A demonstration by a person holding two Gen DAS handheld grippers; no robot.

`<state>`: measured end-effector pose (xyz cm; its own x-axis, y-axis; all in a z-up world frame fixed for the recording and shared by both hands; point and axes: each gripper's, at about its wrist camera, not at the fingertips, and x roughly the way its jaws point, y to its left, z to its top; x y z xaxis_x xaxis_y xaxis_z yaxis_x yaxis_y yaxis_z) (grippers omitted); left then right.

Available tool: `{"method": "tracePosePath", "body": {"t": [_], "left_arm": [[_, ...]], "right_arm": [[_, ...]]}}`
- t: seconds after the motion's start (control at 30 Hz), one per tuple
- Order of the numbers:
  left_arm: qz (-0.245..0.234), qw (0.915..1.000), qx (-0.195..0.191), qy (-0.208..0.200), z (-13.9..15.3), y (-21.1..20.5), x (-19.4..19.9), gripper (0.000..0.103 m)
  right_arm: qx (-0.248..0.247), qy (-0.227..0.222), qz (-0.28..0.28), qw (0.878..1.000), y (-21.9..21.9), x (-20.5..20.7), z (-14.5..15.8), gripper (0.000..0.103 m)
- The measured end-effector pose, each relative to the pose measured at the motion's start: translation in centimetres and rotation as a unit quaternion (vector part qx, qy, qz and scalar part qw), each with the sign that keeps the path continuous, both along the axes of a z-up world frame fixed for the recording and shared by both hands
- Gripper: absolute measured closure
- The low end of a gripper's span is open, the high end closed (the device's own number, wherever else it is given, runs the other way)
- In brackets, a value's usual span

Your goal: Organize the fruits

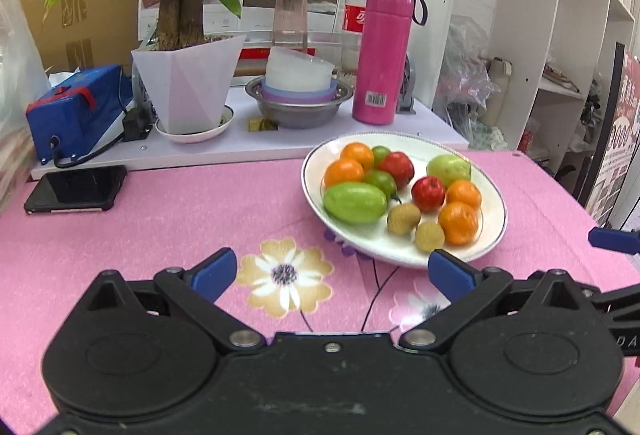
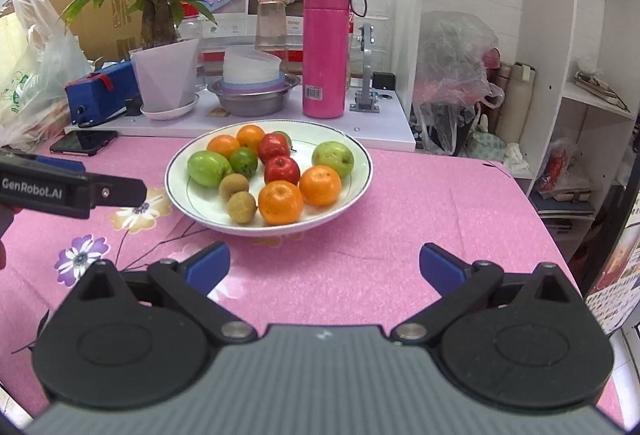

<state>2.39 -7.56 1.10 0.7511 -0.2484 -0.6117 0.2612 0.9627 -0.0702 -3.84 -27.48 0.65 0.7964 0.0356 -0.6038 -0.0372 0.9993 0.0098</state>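
Note:
A white plate (image 1: pixel 492 231) (image 2: pixel 352 179) on the pink flowered cloth holds several fruits: oranges (image 1: pixel 458 223) (image 2: pixel 280 203), red apples (image 1: pixel 428 193) (image 2: pixel 282 171), green fruits (image 1: pixel 354 202) (image 2: pixel 209 168) and two brown kiwis (image 1: pixel 404 219) (image 2: pixel 241 207). My left gripper (image 1: pixel 332 273) is open and empty, just in front of the plate's near left rim. My right gripper (image 2: pixel 324 263) is open and empty, a little in front of the plate. The left gripper's body (image 2: pixel 72 191) shows at the left of the right wrist view.
Behind the plate a white board carries a pink flask (image 1: pixel 382 55) (image 2: pixel 325 51), a steel bowl with stacked plastic bowls (image 1: pixel 300 97) (image 2: pixel 254 91), a potted plant (image 1: pixel 188 83), a cola bottle (image 1: pixel 356 15) and a blue box (image 1: pixel 76 107). A black phone (image 1: pixel 76 189) lies at the left. White shelves (image 2: pixel 580 75) stand at the right.

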Motion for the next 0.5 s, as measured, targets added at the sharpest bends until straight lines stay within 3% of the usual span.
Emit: {"method": "tracePosePath", "body": {"t": [0.23, 0.5], "left_arm": [[0.006, 0.9995, 0.029, -0.011, 0.0, -0.2, -0.9, 0.0], [0.011, 0.9996, 0.02, -0.018, 0.4, 0.5, -1.4, 0.0]], "right_arm": [[0.002, -0.001, 0.003, 1.0, 0.5, -0.4, 0.0, 0.0], [-0.001, 0.002, 0.004, 1.0, 1.0, -0.6, 0.2, 0.0]]}}
